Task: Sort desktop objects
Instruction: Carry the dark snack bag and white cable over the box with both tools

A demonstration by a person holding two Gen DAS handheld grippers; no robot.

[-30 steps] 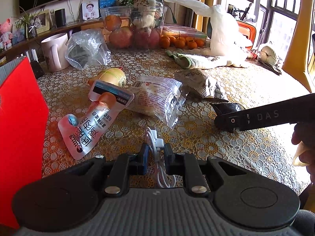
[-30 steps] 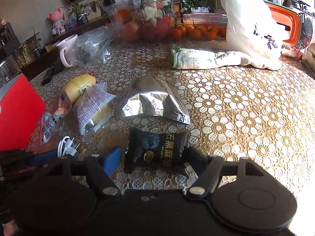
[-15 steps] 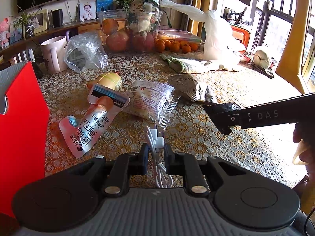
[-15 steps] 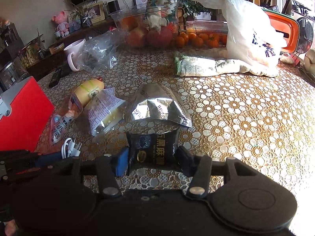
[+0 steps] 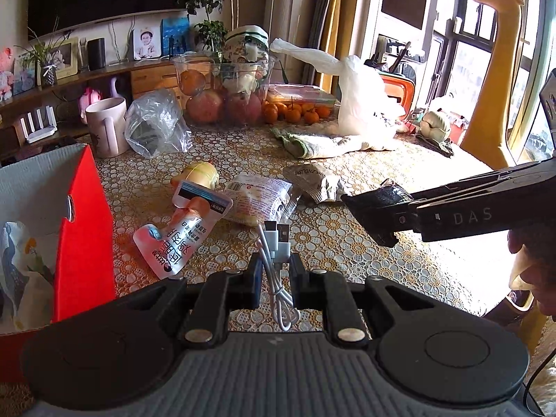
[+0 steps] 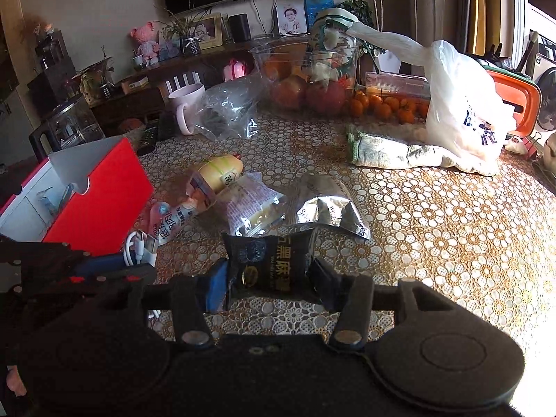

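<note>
My left gripper (image 5: 275, 272) is shut on a coiled white USB cable (image 5: 278, 243) and holds it above the table; the cable also shows in the right wrist view (image 6: 140, 248). My right gripper (image 6: 269, 278) is shut on a black snack packet (image 6: 269, 260), lifted off the table; it shows from the side in the left wrist view (image 5: 377, 203). A red box (image 5: 81, 229) with an open top stands at the left, a white packet inside it. On the table lie a pink pouch (image 5: 180, 229), a yellow bottle (image 5: 199, 173), a clear bread packet (image 5: 255, 196) and a silver foil bag (image 6: 325, 205).
At the back stand a pink mug (image 5: 106, 127), a clear plastic bag (image 5: 156, 128), a clear fruit bowl (image 5: 224, 93), small oranges (image 5: 295, 113), a white plastic bag (image 5: 361, 104) and a folded cloth (image 5: 319, 142). The patterned tablecloth (image 6: 451, 229) spreads to the right.
Both grippers have risen: the cable and the black packet are now lifted off the table. The right gripper closed on the packet. The red box's open top has come into view.
</note>
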